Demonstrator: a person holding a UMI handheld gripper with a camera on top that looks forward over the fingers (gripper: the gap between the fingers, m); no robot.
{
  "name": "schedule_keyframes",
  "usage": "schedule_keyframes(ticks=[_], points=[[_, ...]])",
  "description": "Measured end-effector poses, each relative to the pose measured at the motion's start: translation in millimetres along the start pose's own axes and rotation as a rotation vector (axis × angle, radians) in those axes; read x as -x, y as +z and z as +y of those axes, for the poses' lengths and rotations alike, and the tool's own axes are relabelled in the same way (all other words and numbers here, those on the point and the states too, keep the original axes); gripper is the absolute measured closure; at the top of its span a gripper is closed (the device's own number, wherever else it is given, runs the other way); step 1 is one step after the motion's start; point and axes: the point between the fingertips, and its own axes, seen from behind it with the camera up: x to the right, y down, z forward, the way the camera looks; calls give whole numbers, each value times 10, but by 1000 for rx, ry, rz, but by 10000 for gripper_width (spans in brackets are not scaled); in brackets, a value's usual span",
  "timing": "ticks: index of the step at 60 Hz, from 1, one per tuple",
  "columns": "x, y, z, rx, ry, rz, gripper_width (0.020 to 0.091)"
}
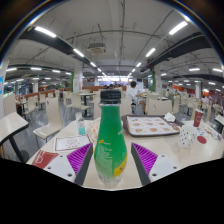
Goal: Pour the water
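Note:
A green plastic bottle (110,140) with a green cap stands upright between my gripper's (111,150) two fingers, its label facing me. The purple pads (80,157) flank its lower body, and a thin strip of table shows between each pad and the bottle. The gripper is open around it. The bottle's base sits low between the fingers, over the pale table (60,172); I cannot tell whether it rests on the table. A white cup (186,136) stands on the table beyond the right finger.
A flat tray (150,125) with small items lies beyond the bottle to the right. A sheet of paper (70,143) and a red packet (44,158) lie left. A small bottle (82,127) stands behind them. Desks, chairs and a person (130,96) fill the hall.

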Motion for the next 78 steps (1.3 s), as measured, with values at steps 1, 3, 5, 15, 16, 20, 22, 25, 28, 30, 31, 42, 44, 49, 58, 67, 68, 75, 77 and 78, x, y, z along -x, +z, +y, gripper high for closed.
schedule_keyframes(ticks=[1,3,5,15,16,20,22,25,28,30,31,42,44,49,58,67,68,75,77,78], points=[[12,43,-3,-4,-4,3,357],[44,127,6,-7,-8,3,464],[14,193,-11,-23,-15,21,551],[25,311,-46,-44,-29,21,606],[22,314,-33,-31,-27,19,608],[11,319,-1,16,-30,10,656],[17,332,-6,35,-35,2,682],[-36,350,-16,59,-49,10,703],[-78,350,-49,76,-43,-2,704],[-108,355,-149,70,-25,-17,719],[-149,358,-215,65,-15,-15,719],[-819,481,-1188,-20,307,-52,720],[-1004,516,-1312,-25,430,-63,722],[-1377,630,-1445,-1,786,-134,723],[-1873,883,-1089,137,1366,-240,722],[-1945,856,-989,236,1909,-398,724],[-1945,855,-988,244,1943,-415,724],[-2013,808,-963,264,2113,-467,723],[-2030,784,-1002,256,2148,-496,723],[-2037,778,-1020,253,2162,-510,722]])
